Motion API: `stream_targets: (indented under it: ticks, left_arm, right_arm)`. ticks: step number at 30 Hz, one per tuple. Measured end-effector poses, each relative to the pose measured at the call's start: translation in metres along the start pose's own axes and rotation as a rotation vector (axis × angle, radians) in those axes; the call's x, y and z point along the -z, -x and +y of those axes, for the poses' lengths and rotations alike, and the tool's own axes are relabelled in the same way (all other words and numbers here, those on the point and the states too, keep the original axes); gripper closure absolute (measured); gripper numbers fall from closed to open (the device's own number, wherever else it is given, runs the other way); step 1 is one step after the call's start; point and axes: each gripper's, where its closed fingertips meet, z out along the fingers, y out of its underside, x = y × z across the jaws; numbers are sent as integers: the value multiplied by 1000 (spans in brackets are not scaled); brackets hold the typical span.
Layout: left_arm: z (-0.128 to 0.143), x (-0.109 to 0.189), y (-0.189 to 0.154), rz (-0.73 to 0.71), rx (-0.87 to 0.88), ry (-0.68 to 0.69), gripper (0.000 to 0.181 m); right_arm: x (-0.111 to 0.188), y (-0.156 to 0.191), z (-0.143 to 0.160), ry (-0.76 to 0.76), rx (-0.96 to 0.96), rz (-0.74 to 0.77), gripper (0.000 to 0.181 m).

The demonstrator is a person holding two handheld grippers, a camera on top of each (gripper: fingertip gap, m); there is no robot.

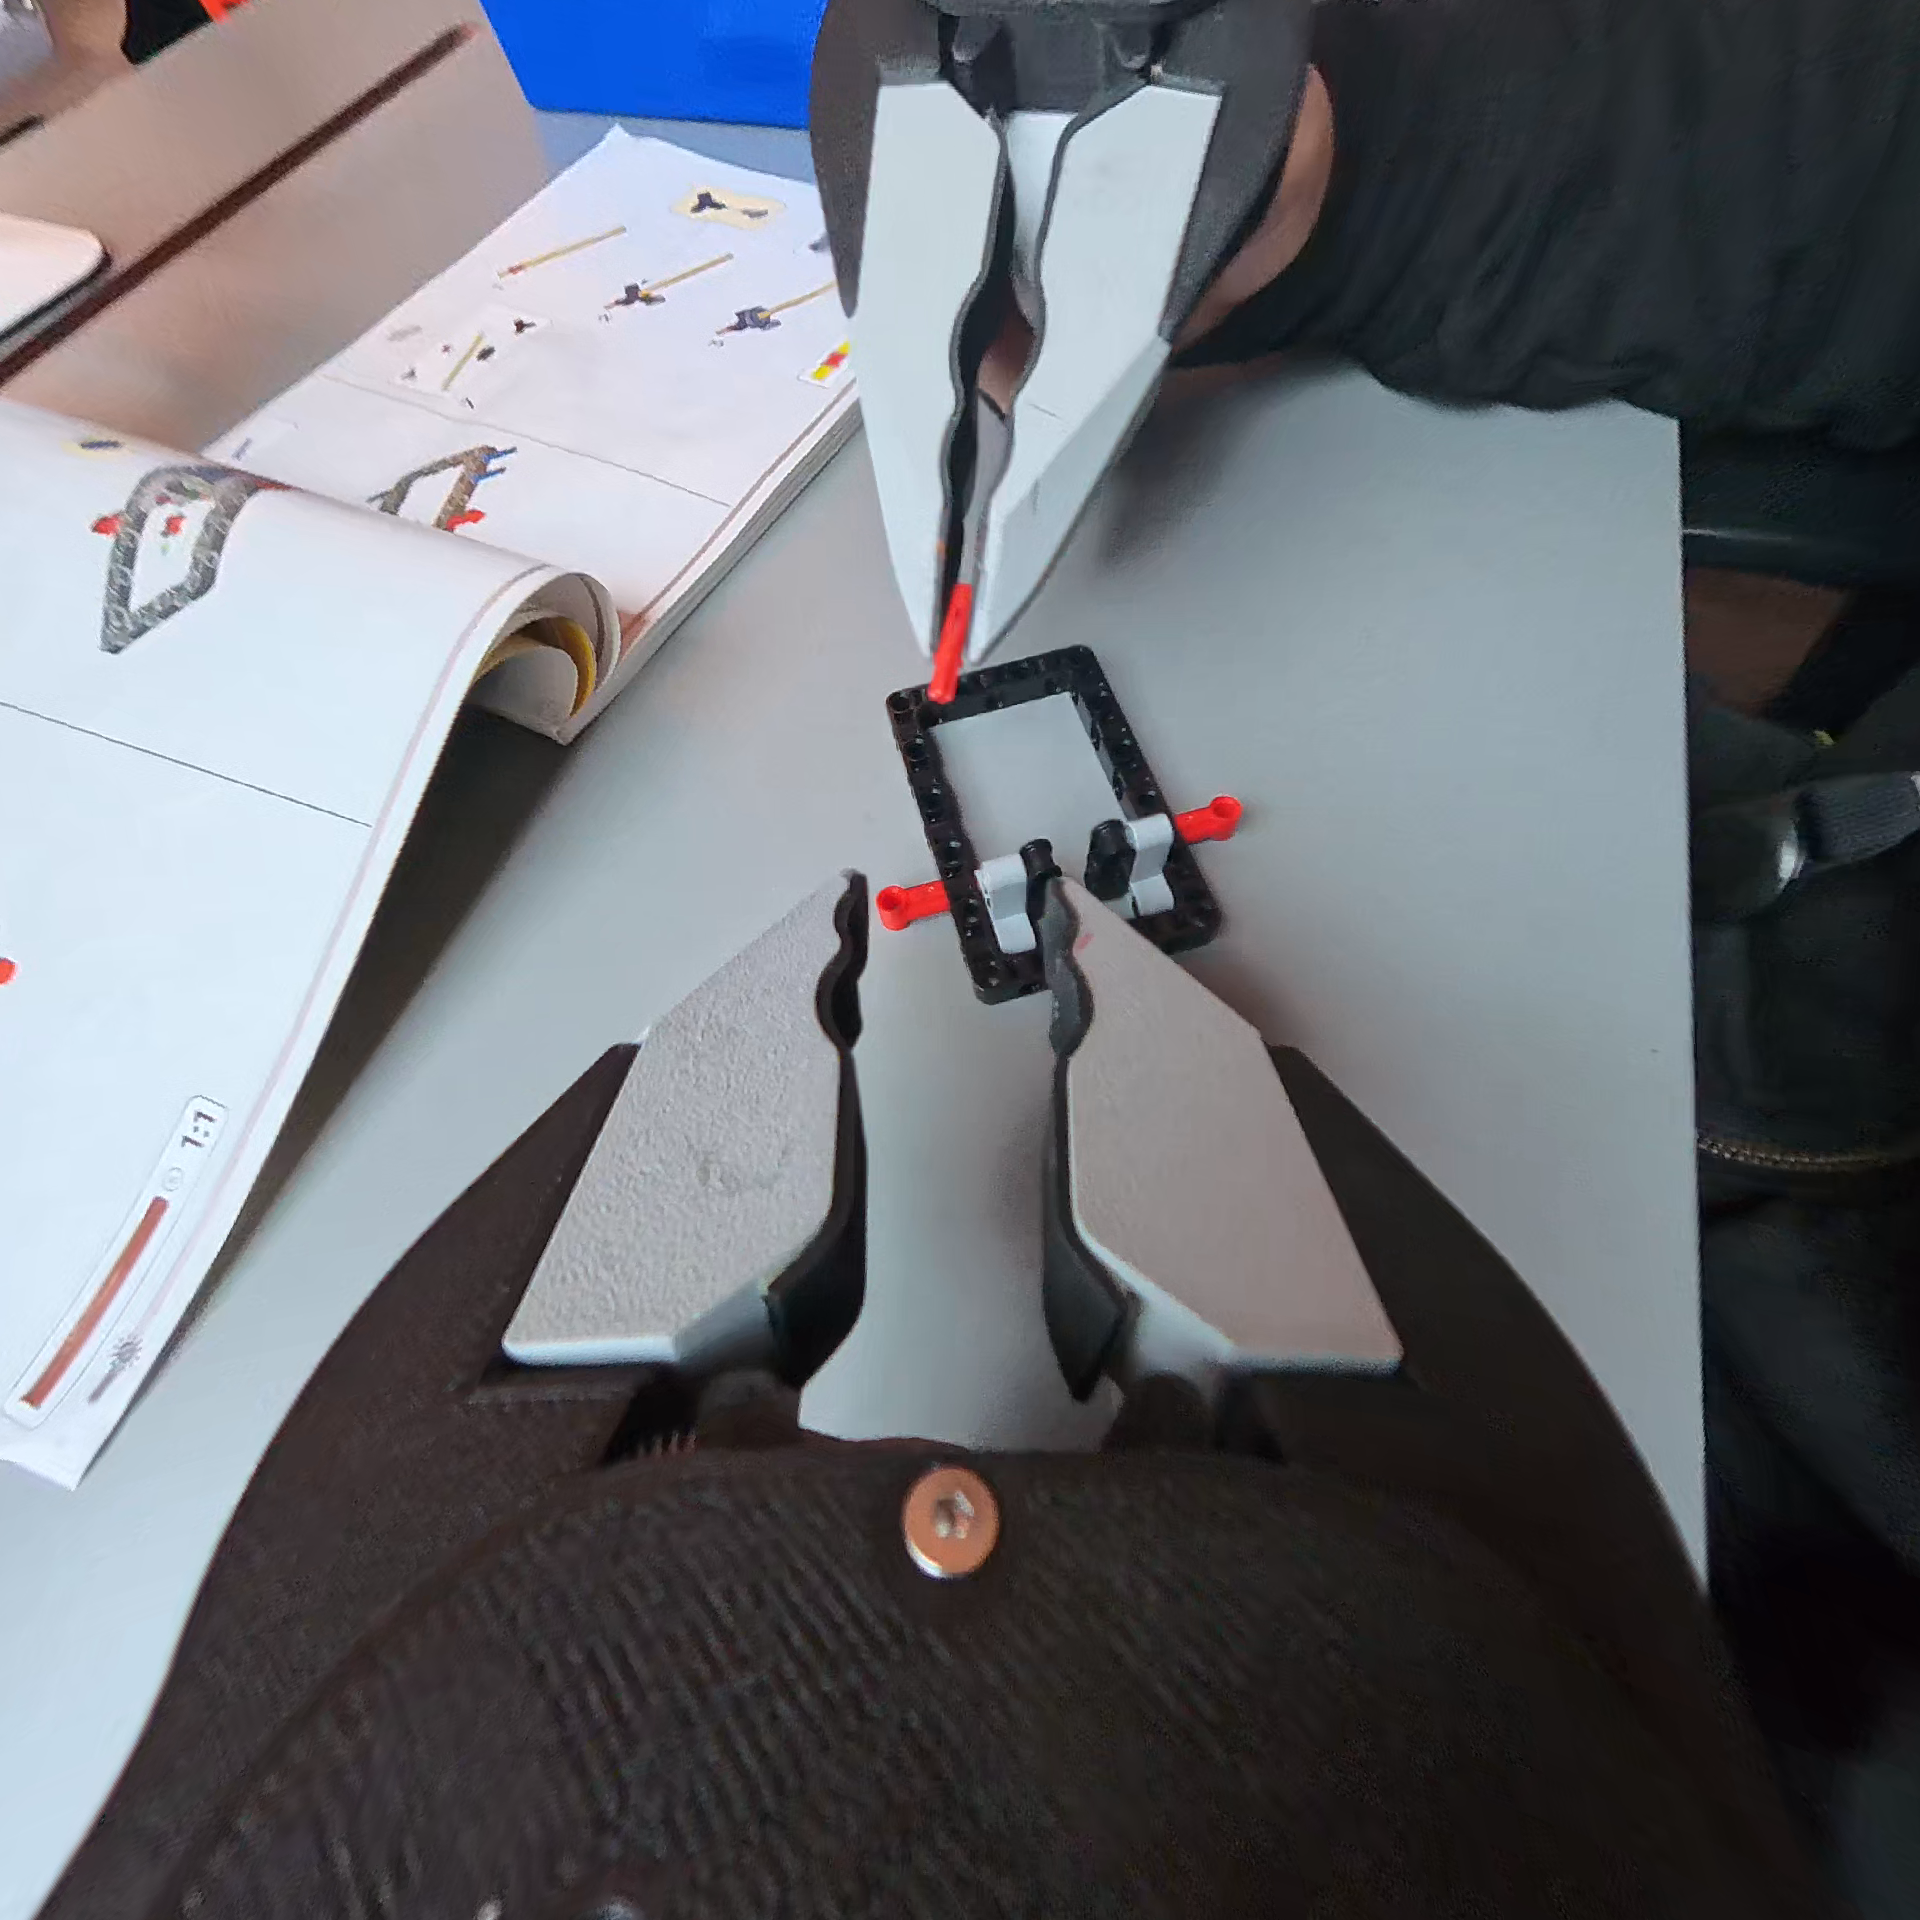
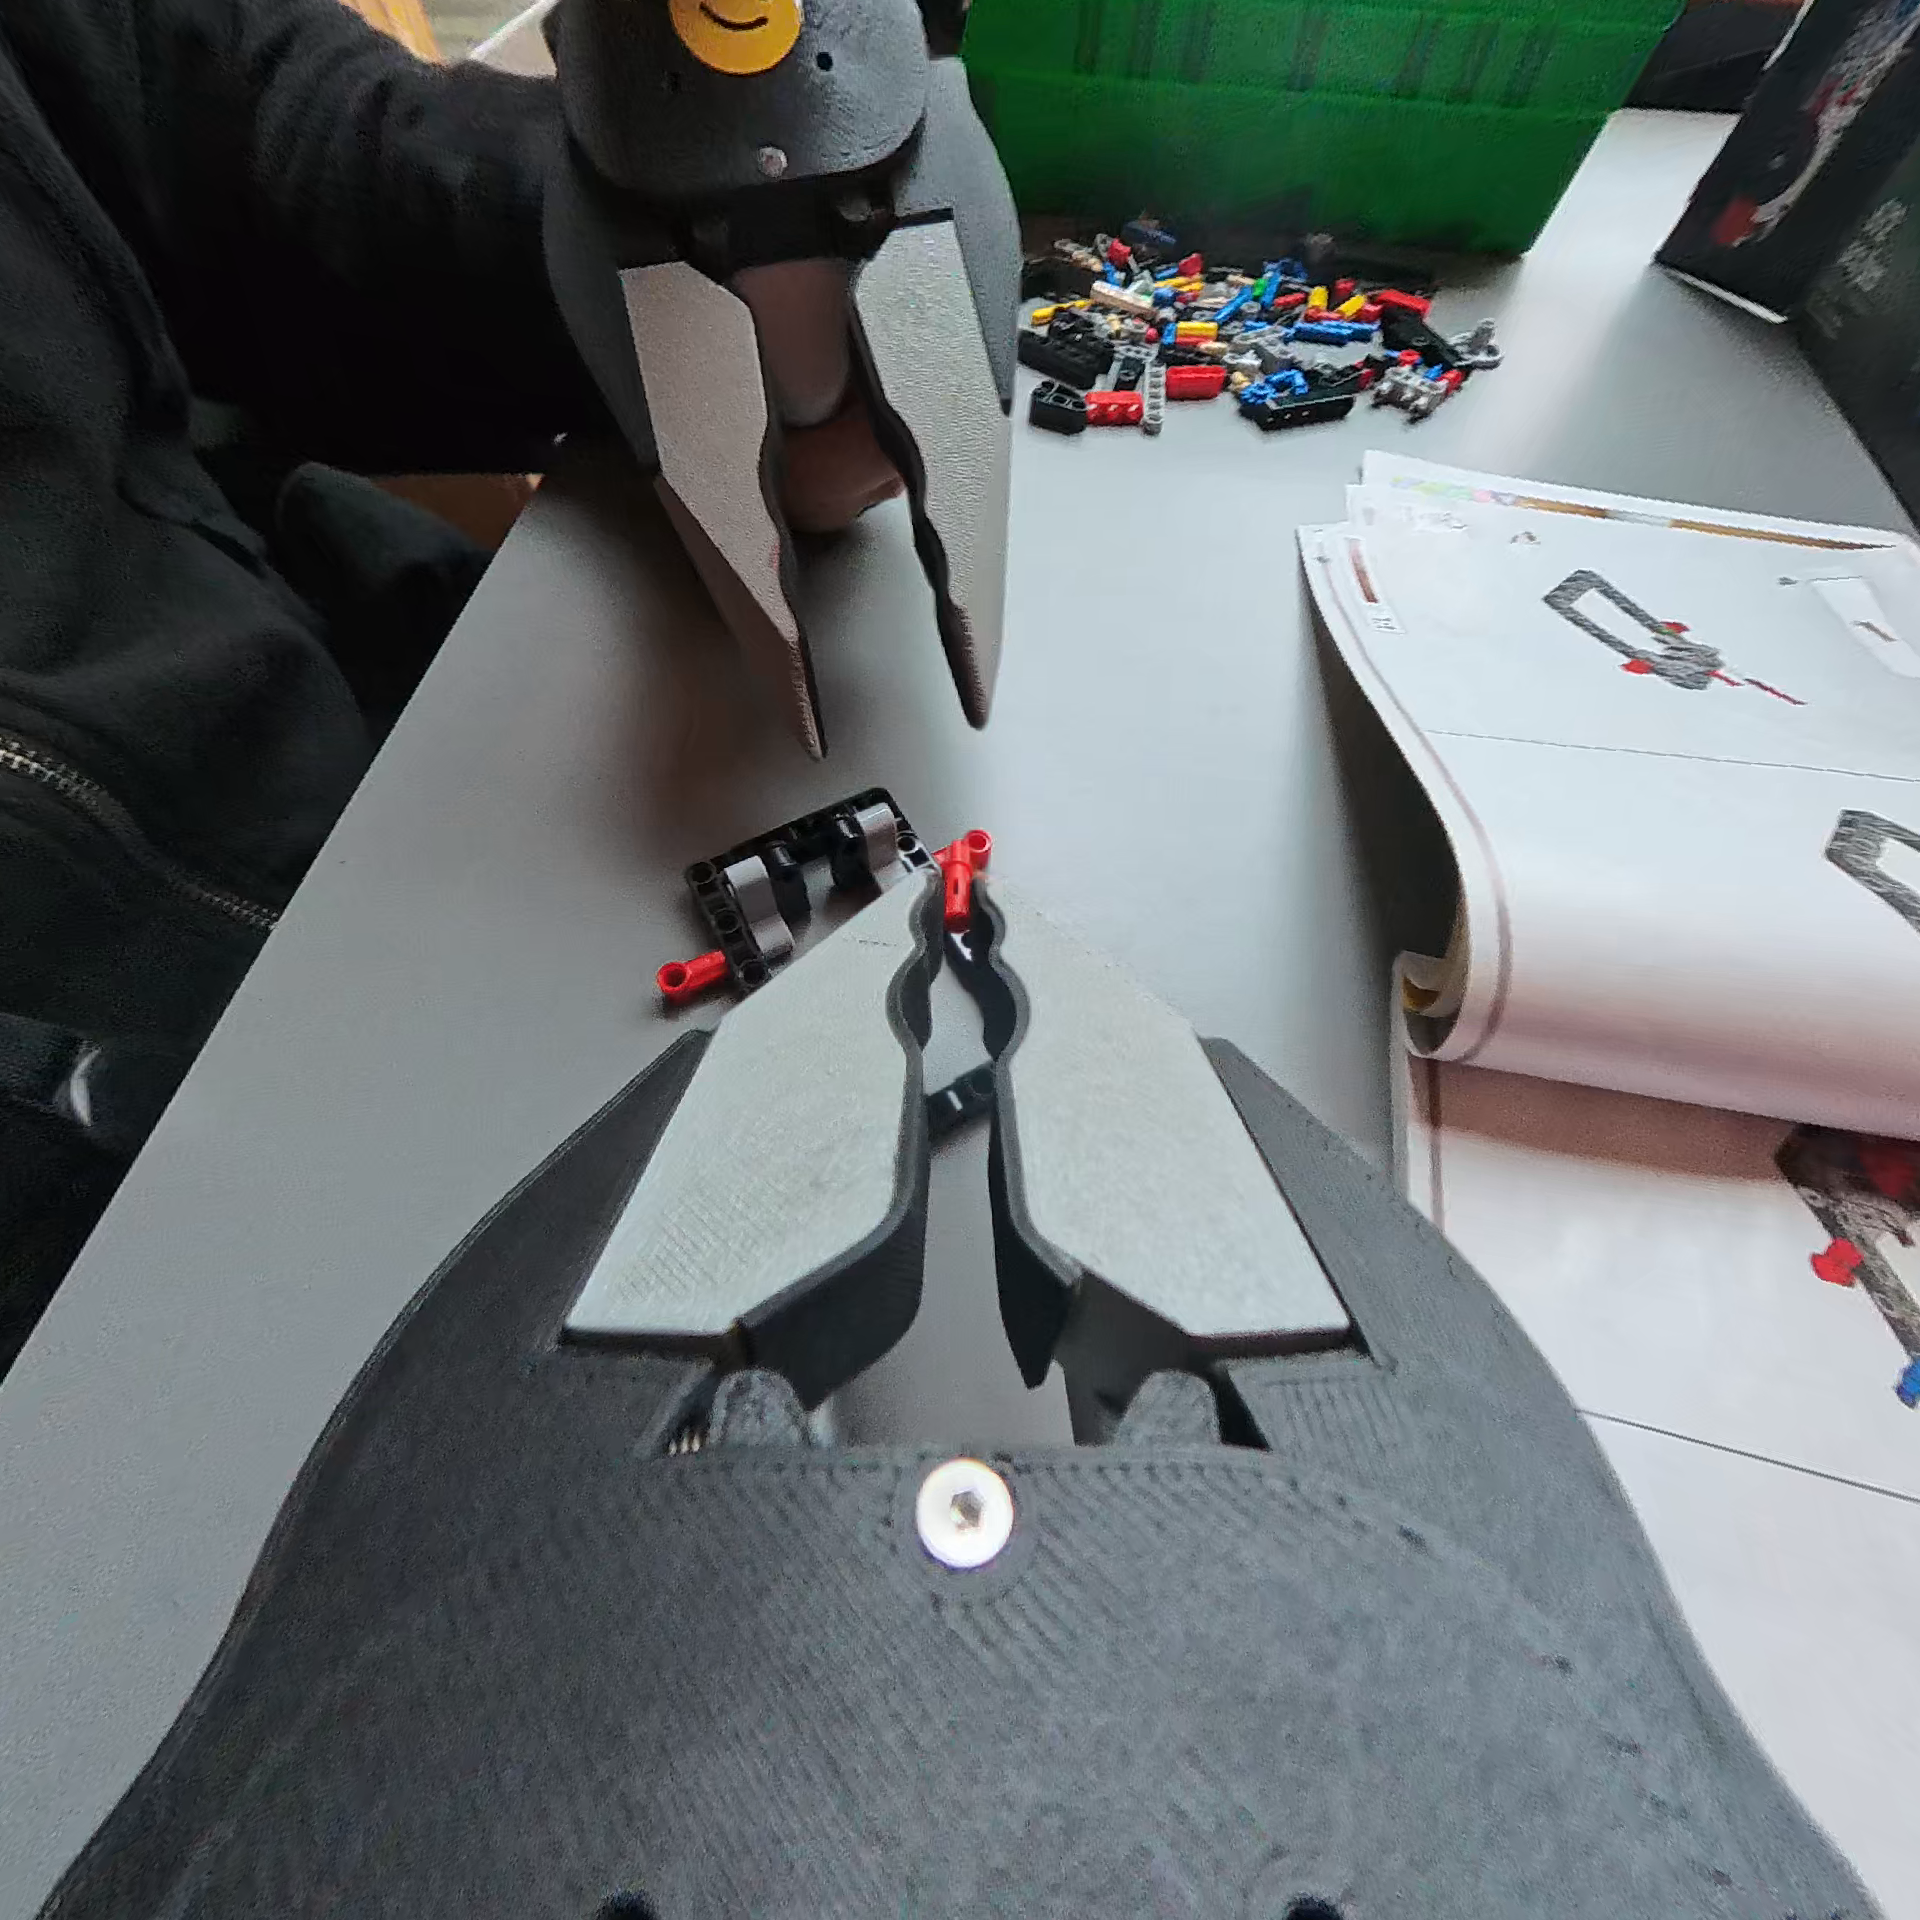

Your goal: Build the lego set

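Note:
A black rectangular Lego frame (image 1: pixel 925 790) lies flat on the grey table (image 1: pixel 1403 727). It carries two grey connectors (image 1: pixel 1006 902) and a red pin (image 1: pixel 902 902) sticking out on each long side. My right gripper (image 1: pixel 951 652) is shut on another red pin (image 1: pixel 948 665), whose tip touches the frame's far corner. My left gripper (image 1: pixel 954 891) is open and empty at the frame's near end. In the right wrist view the right gripper (image 2: pixel 956 891) holds the pin (image 2: pixel 956 904) over the frame (image 2: pixel 727 914), its fingers hiding part of it, and the left gripper (image 2: pixel 896 732) hangs open beyond.
An open instruction booklet (image 1: pixel 312 644) lies left of the frame and also shows in the right wrist view (image 2: pixel 1662 831). A pile of loose pieces (image 2: pixel 1247 332) lies before a green bin (image 2: pixel 1299 125). A dark box (image 2: pixel 1818 156) and a blue bin (image 1: pixel 665 52) stand at the back. The table edge (image 1: pixel 1683 935) is close. My hands' fingertips stand some 5 cm from each other.

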Motion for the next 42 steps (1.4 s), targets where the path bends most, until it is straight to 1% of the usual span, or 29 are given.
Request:
stream_targets:
  ticks: [3,5,9,12,13,16,21,24,25,26,27,31,33,36,42]
  left_arm:
    - [5,-9,-1,-8,-21,60,146]
    - [7,-14,-6,13,-22,86,146]
    - [7,-19,-15,59,7,106,154]
    - [7,-23,-13,42,-9,121,163]
    - [8,-24,-14,46,-26,129,166]
    - [7,-26,-14,71,-75,128,166]
    - [6,-30,-17,229,-223,137,166]
    - [9,-30,-16,260,-268,156,165]
    - [10,-30,-13,241,-264,157,161]
    - [9,-29,-13,239,-246,147,153]
    - [6,-26,-15,251,-224,127,153]
    - [-22,-15,-7,184,-164,0,171]
    - [-33,-14,-8,192,-136,-29,171]
    - [-33,-19,-9,193,-128,-16,167]
    - [-29,-25,-17,212,-149,-6,172]
  right_arm:
    - [-5,6,2,26,-2,-33,180]
    - [-6,9,4,40,-7,-47,180]
    - [-8,12,6,61,-14,-57,180]
    - [-9,14,8,72,-19,-66,180]
    - [-9,14,8,76,-19,-66,180]
    - [-7,13,7,61,-34,-73,180]
    - [-3,13,6,44,-65,-91,180]
    - [-3,15,7,53,-58,-86,179]
    - [-3,15,7,55,-50,-86,180]
    - [-4,15,7,54,-42,-81,180]
    - [-4,15,5,49,-32,-75,180]
    - [-3,17,-3,14,8,-56,180]
    - [-2,16,-7,-4,28,-37,180]
    - [-1,18,-10,-19,39,-34,180]
    - [-1,17,-10,-16,58,-14,180]
